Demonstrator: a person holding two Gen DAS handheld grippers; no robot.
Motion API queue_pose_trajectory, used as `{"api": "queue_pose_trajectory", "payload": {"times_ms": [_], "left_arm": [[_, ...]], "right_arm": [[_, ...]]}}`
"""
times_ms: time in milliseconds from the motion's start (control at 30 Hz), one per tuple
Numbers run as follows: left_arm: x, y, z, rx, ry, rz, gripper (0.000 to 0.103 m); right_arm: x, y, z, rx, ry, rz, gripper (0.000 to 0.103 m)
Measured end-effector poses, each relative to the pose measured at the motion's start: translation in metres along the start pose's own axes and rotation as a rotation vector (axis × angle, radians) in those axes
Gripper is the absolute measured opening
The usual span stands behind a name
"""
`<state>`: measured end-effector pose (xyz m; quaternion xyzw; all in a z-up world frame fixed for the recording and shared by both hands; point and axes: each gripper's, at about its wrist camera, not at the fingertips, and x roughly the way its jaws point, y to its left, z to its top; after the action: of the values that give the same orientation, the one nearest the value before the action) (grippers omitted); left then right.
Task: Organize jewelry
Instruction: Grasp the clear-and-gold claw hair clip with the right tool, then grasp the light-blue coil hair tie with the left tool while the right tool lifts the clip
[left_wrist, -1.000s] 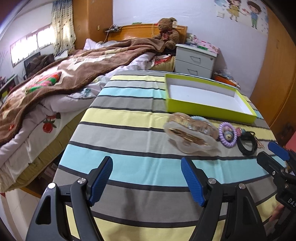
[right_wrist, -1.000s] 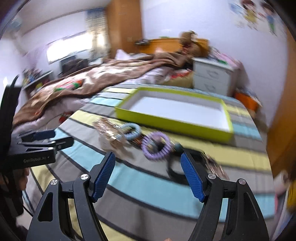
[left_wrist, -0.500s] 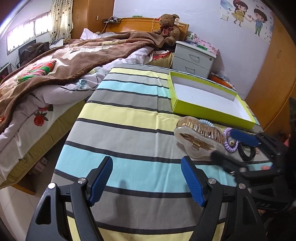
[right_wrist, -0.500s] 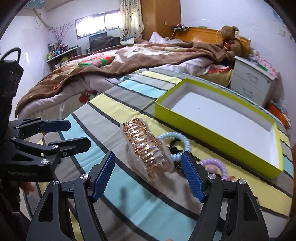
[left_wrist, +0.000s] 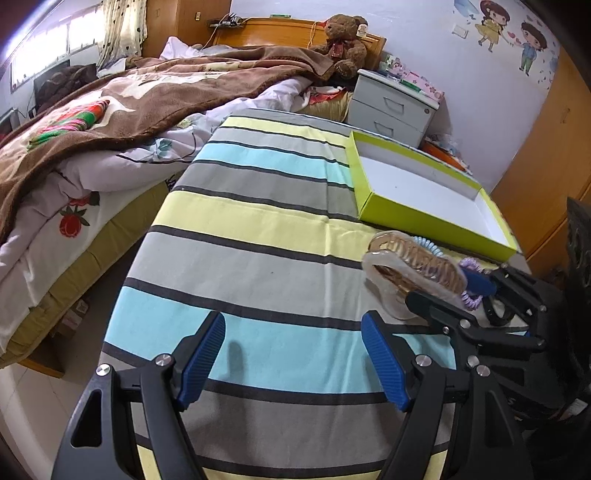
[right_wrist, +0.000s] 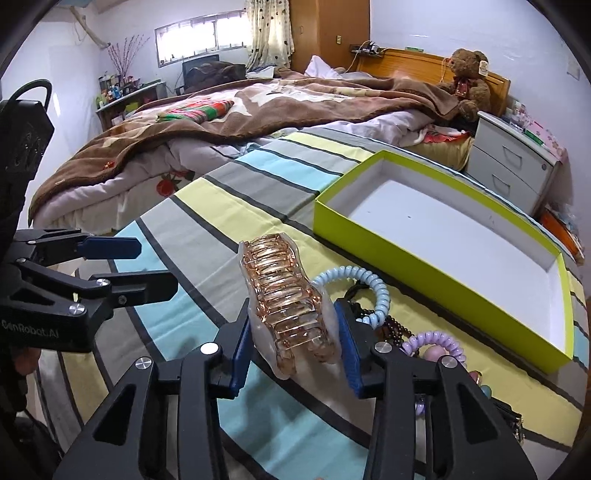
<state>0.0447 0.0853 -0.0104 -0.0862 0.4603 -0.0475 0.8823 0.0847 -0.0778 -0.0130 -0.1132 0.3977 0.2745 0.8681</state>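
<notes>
Beside the striped cloth (right_wrist: 207, 206), on its left and far side, a bed (right_wrist: 258, 110) lies under a brown blanket (left_wrist: 177, 92), with a teddy bear (right_wrist: 467, 79) at the headboard and a grey drawer unit (right_wrist: 513, 166) to its right. On the cloth's far right sits an open green box (right_wrist: 424, 254) with a bare white floor. Near the box lies the jewelry heap: a clear amber hair claw (right_wrist: 288, 306) on the left, a pale blue coil band (right_wrist: 373, 291) touching its right side, dark beads (right_wrist: 395, 328) just beyond that, and a purple coil band (right_wrist: 439, 341) farther right. The right gripper (right_wrist: 293, 349) straddles the near end of the claw; its jaws are closing and the blue pads (right_wrist: 242, 347) appear to press on both flanks of the claw, which still rests on the cloth. The left gripper (left_wrist: 293, 356) hangs over bare stripes to the left of the heap, jaws wide apart with nothing between them.
</notes>
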Motion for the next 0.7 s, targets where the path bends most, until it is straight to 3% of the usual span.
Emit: {"api": "queue_pose_trajectory", "payload": {"times_ms": [367,700], "left_arm": [[0.003,0.000,0.006,-0.008,0.025,-0.024,0.074],[0.015,-0.012,0.018,-0.009,0.046,-0.092,0.074]], "right_arm": [[-0.025,-0.012,-0.005,0.091,-0.086,0.053,0.041],[-0.075,-0.054,-0.016,0.313,-0.202,0.177,0.041]]}}
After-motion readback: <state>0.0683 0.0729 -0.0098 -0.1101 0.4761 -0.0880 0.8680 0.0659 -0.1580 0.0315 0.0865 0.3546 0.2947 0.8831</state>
